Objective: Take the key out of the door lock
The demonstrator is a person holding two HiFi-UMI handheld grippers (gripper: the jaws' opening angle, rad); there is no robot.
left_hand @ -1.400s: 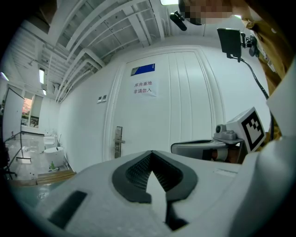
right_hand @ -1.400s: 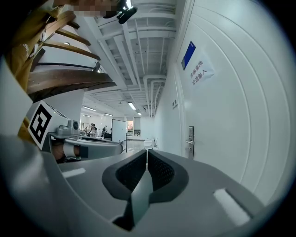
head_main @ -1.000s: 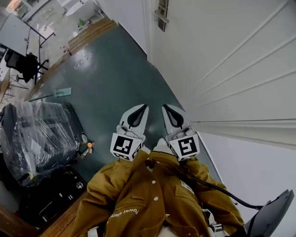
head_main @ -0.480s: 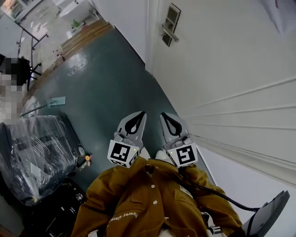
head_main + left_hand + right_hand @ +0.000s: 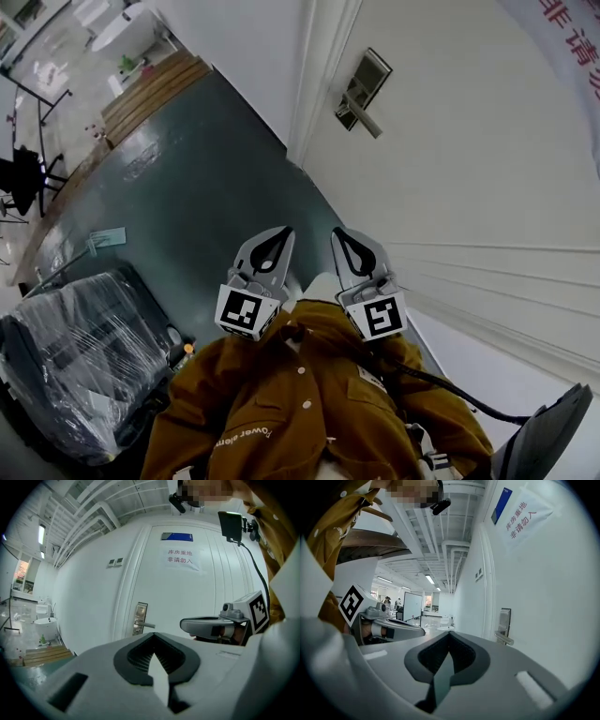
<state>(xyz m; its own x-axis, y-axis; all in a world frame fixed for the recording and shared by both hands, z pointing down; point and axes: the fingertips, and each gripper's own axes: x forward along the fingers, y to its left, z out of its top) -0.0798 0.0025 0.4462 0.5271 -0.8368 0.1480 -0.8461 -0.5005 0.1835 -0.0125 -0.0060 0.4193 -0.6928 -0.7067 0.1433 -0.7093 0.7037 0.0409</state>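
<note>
A white door (image 5: 469,159) stands at the right, with a metal lock plate and lever handle (image 5: 361,89) near its left edge. No key can be made out on the lock (image 5: 139,618) at this distance. Both grippers are held side by side in front of the person's brown jacket, well short of the lock. My left gripper (image 5: 278,236) is shut with nothing in it, its jaws meeting in the left gripper view (image 5: 154,651). My right gripper (image 5: 343,236) looks the same, shut and empty (image 5: 447,656), with the lever handle (image 5: 505,638) ahead to its right.
A dark green floor (image 5: 206,187) runs along the door and a white wall (image 5: 244,56). A plastic-wrapped black object (image 5: 75,366) sits at lower left. Wooden planks (image 5: 150,89) and a white tub (image 5: 122,23) lie far ahead. A paper notice (image 5: 180,559) hangs on the door.
The lock plate has come nearer and lower in the head view as the person moves along the door. Both grippers stay shut and side by side.
</note>
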